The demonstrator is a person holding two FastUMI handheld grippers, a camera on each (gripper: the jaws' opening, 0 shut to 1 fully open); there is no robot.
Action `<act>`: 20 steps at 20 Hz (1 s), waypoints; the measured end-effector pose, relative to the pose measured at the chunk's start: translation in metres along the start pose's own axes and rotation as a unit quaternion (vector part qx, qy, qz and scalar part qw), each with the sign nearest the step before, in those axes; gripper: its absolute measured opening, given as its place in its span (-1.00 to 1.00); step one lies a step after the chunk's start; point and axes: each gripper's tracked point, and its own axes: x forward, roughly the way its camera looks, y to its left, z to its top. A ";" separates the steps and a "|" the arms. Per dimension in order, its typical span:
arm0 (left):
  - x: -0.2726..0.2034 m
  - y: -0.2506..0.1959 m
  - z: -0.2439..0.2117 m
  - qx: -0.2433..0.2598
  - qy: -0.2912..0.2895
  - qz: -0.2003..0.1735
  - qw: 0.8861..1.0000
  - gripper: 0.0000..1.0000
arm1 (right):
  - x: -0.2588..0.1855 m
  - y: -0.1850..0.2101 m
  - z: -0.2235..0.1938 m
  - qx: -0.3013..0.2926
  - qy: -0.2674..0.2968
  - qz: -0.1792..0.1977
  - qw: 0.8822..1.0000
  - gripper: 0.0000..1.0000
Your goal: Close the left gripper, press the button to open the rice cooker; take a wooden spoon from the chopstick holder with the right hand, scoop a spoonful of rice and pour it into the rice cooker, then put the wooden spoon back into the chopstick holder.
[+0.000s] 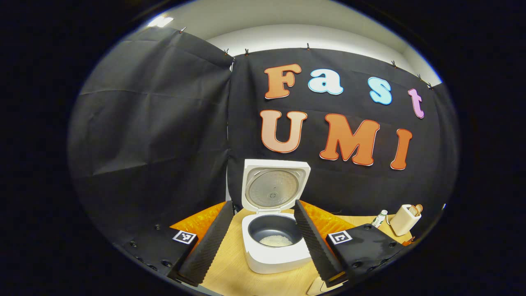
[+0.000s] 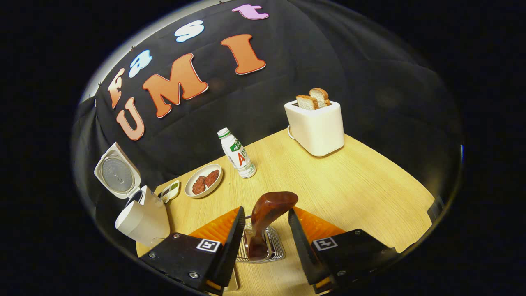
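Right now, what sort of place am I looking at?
Probably a mock kitchen set up in a booth: a wooden table carries an open rice cooker and a toaster holding bread, with black cloth hung behind.

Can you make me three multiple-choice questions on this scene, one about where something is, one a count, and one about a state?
1. Where does the wooden spoon stand?
A. In the chopstick holder, between the right tool's fingers
B. On the plate of meat
C. Inside the rice cooker

2. How many bread slices stick out of the toaster?
A. One
B. Two
C. Four

3. What state is the rice cooker in?
A. Lid shut
B. Lid open, pot bare
C. Lid open, some rice in the pot

Answers:
1 A: the right gripper view shows the spoon upright in the wire holder, with the right tool spread either side and not touching it.
2 B: two slices show at the top.
3 C: the lid stands up and white rice lies at the pot's bottom, seen past the open left tool.
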 end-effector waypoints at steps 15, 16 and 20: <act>0.002 -0.008 0.000 0.019 -0.001 -0.019 1.000 1.00 | -0.010 0.034 0.017 -0.008 -0.016 0.017 1.000 -0.96; 0.003 -0.007 0.001 0.022 -0.003 -0.021 1.000 1.00 | -0.017 0.038 0.024 -0.019 -0.025 0.017 0.999 -0.96; 0.006 0.000 0.001 0.022 -0.007 -0.032 0.999 1.00 | -0.047 0.053 0.052 -0.046 -0.058 0.007 0.997 -0.96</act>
